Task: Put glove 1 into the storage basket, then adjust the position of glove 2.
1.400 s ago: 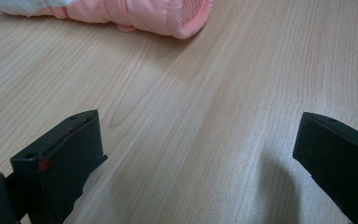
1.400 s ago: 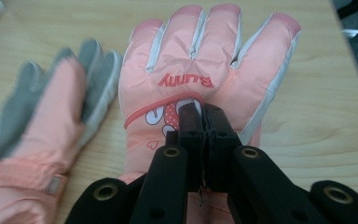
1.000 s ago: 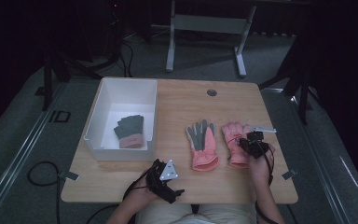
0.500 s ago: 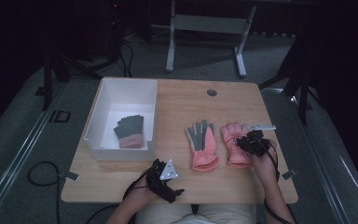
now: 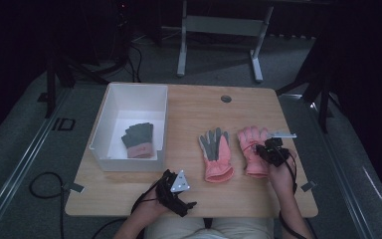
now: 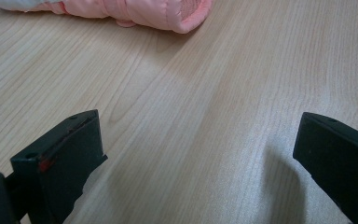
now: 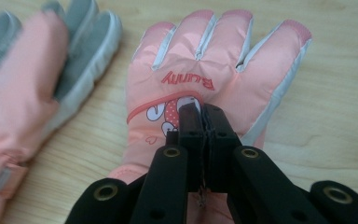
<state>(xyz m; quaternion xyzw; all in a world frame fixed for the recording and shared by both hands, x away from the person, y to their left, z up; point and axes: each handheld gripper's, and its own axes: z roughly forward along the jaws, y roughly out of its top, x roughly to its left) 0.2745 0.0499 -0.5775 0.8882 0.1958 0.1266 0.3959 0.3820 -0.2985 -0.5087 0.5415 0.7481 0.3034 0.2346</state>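
Dark room all around, and in the middle we've got a wooden table (image 5: 194, 107) with a white box (image 5: 110, 112) on it as our landmark.

Our right gripper (image 5: 270, 152) sits well to the right of the box, over the pink glove (image 5: 252, 149). Its jaws have just been closing and now look clenched together; in the right gripper view the right gripper (image 7: 199, 112) has its tips pressed onto the glove's back, just below the "Bunny" lettering. Whether any fabric is actually pinched between them we can't tell.

Our left gripper (image 5: 176, 191) is near the table's front edge, just in front of the box. In the left gripper view its jaws stand wide apart with bare wood between them, touching nothing.

That left gripper view gives us the cuff end of a glove at the top edge. The right gripper view gives the print and the neighbouring glove's grey fingers. The high view adds the box.

Count: three gloves. One grey-and-pink glove (image 5: 139, 141) lies inside the box, one palm-up glove (image 5: 217, 157) between the box and the pink glove, and the pink glove itself. Two grippers, one box.
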